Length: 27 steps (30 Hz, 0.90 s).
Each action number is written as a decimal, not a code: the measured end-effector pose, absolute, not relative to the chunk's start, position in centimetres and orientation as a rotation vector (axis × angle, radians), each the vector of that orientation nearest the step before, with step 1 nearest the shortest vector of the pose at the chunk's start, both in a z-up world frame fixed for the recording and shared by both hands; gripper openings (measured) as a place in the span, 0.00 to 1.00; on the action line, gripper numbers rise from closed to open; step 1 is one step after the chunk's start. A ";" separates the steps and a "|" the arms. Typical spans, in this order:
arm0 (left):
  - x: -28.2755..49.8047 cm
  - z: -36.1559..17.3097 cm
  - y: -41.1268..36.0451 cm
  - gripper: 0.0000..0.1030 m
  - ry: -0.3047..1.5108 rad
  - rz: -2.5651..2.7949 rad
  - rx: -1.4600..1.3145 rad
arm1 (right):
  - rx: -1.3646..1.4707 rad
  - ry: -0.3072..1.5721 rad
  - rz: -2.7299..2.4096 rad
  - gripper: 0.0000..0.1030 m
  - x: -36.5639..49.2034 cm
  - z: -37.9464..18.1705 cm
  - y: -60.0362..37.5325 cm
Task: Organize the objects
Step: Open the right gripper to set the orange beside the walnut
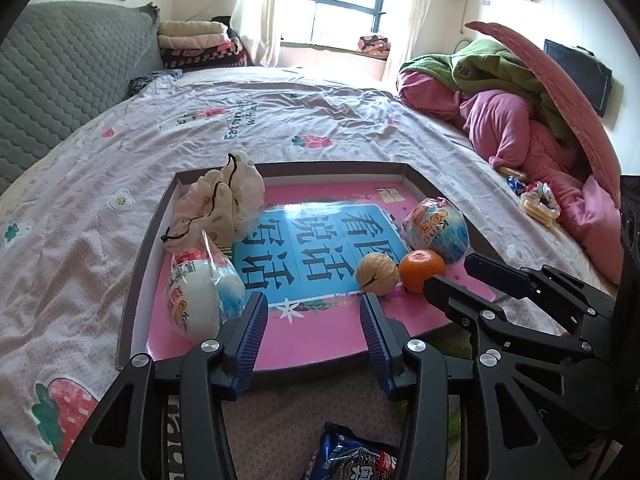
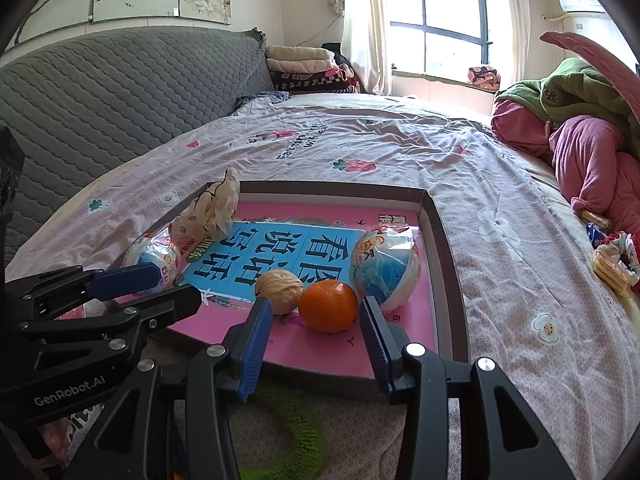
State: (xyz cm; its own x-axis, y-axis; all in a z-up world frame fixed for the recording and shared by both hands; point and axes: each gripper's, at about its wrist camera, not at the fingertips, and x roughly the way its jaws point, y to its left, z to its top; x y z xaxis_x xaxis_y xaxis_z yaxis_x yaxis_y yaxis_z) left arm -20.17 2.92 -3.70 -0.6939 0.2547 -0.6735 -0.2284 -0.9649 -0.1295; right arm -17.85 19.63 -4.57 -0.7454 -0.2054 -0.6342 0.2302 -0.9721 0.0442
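A shallow box lid (image 1: 148,240) (image 2: 448,248) with a pink and blue printed floor lies on the bed. In it are an orange (image 1: 422,270) (image 2: 328,306), a peeled orange (image 1: 377,273) (image 2: 280,290), two wrapped toy eggs (image 1: 200,300) (image 1: 436,230) (image 2: 386,268) (image 2: 154,258) and a small cloth pouch (image 1: 224,204) (image 2: 212,210). My left gripper (image 1: 314,316) is open and empty over the lid's near edge. My right gripper (image 2: 316,320) is open and empty, just short of the orange; it also shows in the left wrist view (image 1: 452,276).
A blue snack packet (image 1: 352,456) lies near the bed's front edge. More snacks and a scrunchie (image 1: 536,200) (image 2: 612,260) lie at the right by a pile of pink and green bedding (image 1: 520,100). A grey headboard (image 2: 100,92) stands at the left.
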 end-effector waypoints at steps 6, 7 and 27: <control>-20.0 -3.5 2.7 0.53 -0.046 2.678 -1.068 | 0.992 0.051 -2.740 0.48 -17.9 -4.6 19.8; -19.9 -3.5 2.6 0.54 -0.048 2.680 -1.068 | 0.991 0.051 -2.741 0.49 -17.8 -4.6 19.8; -19.0 -2.3 1.5 0.58 -0.060 2.724 -1.010 | 0.896 0.097 -2.770 0.55 -17.0 -3.6 19.3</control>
